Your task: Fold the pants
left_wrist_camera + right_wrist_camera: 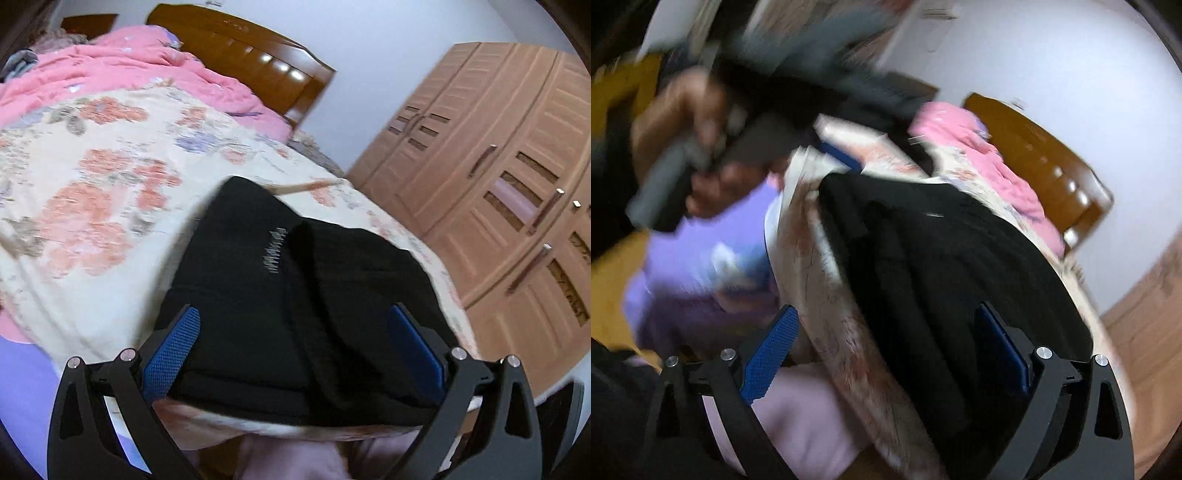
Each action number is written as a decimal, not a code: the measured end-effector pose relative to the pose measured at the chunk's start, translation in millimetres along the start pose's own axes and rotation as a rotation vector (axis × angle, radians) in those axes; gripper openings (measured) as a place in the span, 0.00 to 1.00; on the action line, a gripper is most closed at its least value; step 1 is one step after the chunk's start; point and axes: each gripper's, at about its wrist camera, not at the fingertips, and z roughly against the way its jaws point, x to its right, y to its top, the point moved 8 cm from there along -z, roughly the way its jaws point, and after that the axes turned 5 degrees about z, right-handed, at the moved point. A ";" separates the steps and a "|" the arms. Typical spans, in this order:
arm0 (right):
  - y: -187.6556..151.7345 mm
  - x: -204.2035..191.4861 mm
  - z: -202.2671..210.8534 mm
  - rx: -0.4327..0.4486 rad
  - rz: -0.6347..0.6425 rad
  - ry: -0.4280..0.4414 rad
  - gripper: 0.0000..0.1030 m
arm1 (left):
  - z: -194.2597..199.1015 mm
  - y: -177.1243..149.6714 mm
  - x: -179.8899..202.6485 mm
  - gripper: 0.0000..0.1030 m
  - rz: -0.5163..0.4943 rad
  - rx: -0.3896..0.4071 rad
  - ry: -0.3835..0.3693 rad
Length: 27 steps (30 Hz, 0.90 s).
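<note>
The black pants (295, 288) lie folded into a compact bundle on the floral bedspread (103, 192) near the bed's front edge. My left gripper (295, 347) is open, its blue pads (173, 354) spread wide on either side of the bundle's near end, with nothing clamped. In the blurred right wrist view the pants (953, 266) lie on the same bedspread (849, 332). My right gripper (886, 350) is open over them, holding nothing. The hand holding the left gripper (701, 155) shows at upper left there.
A pink quilt (122, 66) is heaped by the wooden headboard (240, 48). A wooden wardrobe (498, 192) stands to the right of the bed. A lilac sheet (701, 258) hangs at the bed's side.
</note>
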 end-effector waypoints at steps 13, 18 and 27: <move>-67.6 104.8 30.6 0.054 -0.554 -0.034 0.89 | -58.5 -26.3 50.6 0.96 -0.107 -0.308 0.068; -68.1 99.8 16.6 0.055 -0.600 0.018 0.89 | -53.1 -20.9 54.4 0.85 -0.050 -0.318 0.006; -77.3 101.5 12.6 0.062 -0.654 0.043 0.92 | -51.1 -31.2 58.3 0.71 -0.040 -0.369 -0.043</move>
